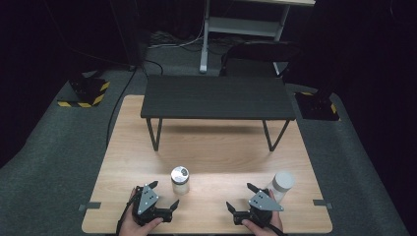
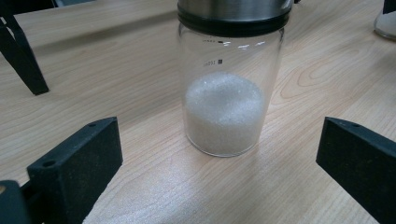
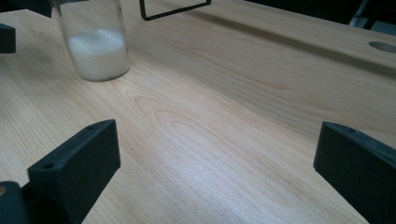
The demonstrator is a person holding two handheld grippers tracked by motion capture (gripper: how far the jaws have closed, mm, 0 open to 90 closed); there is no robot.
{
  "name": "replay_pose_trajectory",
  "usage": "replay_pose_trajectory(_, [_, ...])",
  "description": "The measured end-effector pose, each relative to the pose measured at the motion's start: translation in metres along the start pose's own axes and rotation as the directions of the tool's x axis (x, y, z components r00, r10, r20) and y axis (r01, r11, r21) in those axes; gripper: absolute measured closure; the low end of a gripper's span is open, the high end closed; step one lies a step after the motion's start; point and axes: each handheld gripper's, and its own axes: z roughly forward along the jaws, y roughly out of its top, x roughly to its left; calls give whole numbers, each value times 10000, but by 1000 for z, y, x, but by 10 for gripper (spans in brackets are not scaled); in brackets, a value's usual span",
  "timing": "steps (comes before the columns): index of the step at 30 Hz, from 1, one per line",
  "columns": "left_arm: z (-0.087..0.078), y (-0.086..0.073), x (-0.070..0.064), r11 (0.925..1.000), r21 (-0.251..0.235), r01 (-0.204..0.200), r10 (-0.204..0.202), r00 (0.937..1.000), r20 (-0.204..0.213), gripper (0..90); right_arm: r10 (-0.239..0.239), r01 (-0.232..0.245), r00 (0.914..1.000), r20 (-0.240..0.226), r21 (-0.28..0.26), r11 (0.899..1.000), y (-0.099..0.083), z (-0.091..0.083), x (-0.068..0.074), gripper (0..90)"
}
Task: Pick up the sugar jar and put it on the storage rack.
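Clear jar (image 2: 229, 93) — white grains, steel lid; black jaws.

Your light wood-grain surface (image 1: 216, 147) carries a small black metal-legged shelf (image 1: 216, 97) at 12 o'clock, a steel-lidded glass shaker (image 1: 180, 180) of white granules toward 7, and a white-capped jar (image 1: 281, 186) at 5.

wooden table (image 1: 216, 147), black bench (image 1: 216, 97)

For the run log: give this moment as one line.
left gripper: open, facing glass shaker, not touching | right gripper: open, empty | white-lidded jar: beside right gripper
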Motion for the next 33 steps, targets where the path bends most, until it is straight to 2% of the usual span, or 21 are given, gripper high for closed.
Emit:
replay_pose_trajectory(5, [-1, -2, 0, 9997, -94, 232, -232, 9997, -22, 3, 176, -176, 9998, 13, -126, 9998, -2, -1, -1, 3])
replay_pose_trajectory(10, [-3, -3, -2, 9999, -120, 89, -89, 10000, -29, 3, 224, -224, 9997, 5, -155, 9996, -2, 0, -2, 3])
replay_pose_trajectory(20, [-4, -5, -1, 9994, -176, 290, -290, 9996, -40, 2, 256, -255, 9997, 64, -187, 9995, -3, -1, -2, 3])
replay_pose_trajectory(33, [-5, -5, -2, 9997, -217, 150, -149, 9999, 37, 2, 176, -175, 9998, 82, -197, 9997, -3, -1, -1, 3])
